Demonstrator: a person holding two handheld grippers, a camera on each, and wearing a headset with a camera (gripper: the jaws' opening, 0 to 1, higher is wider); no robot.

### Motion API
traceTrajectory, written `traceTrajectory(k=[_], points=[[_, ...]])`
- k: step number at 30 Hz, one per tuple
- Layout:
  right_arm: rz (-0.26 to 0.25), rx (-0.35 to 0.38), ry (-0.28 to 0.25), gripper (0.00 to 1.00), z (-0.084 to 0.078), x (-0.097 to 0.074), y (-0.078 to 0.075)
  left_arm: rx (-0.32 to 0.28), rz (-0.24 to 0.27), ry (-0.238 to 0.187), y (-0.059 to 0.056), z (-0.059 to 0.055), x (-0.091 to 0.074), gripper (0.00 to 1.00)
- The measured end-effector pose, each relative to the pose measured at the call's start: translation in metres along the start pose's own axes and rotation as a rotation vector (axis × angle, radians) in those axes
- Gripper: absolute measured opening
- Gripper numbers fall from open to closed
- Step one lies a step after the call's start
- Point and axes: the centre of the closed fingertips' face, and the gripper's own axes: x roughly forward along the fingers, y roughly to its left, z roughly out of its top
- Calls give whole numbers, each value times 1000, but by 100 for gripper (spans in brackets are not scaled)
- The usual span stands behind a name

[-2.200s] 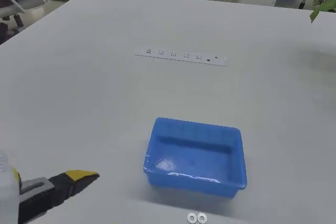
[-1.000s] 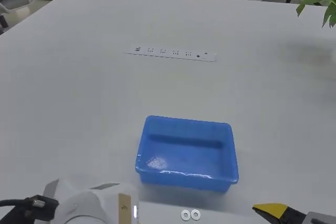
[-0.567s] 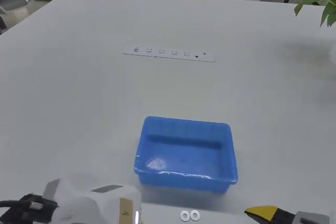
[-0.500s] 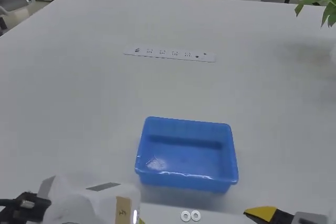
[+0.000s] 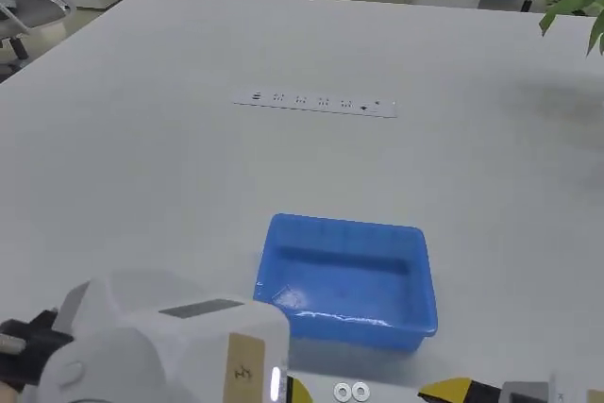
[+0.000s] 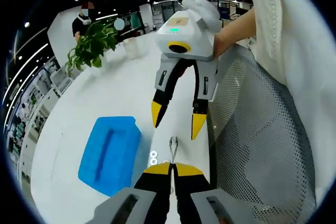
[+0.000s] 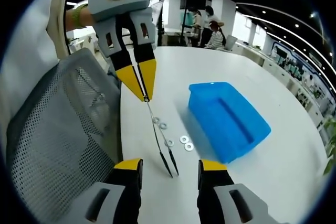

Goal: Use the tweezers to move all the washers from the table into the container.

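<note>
Stretching away in the head view, the white surface (image 5: pixel 142 139) carries a power strip (image 5: pixel 316 104) at its far middle and a blue container (image 5: pixel 354 329) close to the person. A mesh chair (image 7: pixel 63 129) stands against the near edge, seen in both gripper views.

The left tongs (image 7: pixel 144 95) are closed on the back end of the tweezers (image 7: pixel 157 135), with the yellow tips pinched together around them. The right tongs (image 7: pixel 169 165) face the left ones with their jaws spread wide and nothing between them. In the left gripper view the right tongs hang above the near edge of the surface, tips pointing down.

From the left tongs the tweezers run out towards the right tongs. Their two thin points are slightly apart and end near the gap between the right jaws. Whether the points touch the surface cannot be told.

The washers (image 5: pixel 353 391) lie on the surface just beside the container's near wall, outside it. Two lie side by side there in the head view, and the right gripper view has several more scattered along the tweezers.
</note>
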Motion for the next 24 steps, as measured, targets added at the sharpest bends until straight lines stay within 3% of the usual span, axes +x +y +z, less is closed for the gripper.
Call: traceTrajectory(k=[13,24], points=[[82,-23,0,11,0,11,9,83,-27,-29,-3,29,4,0],[117,-36,1,7,5,15,14,95,-35,-13,-8,29,-2,0]])
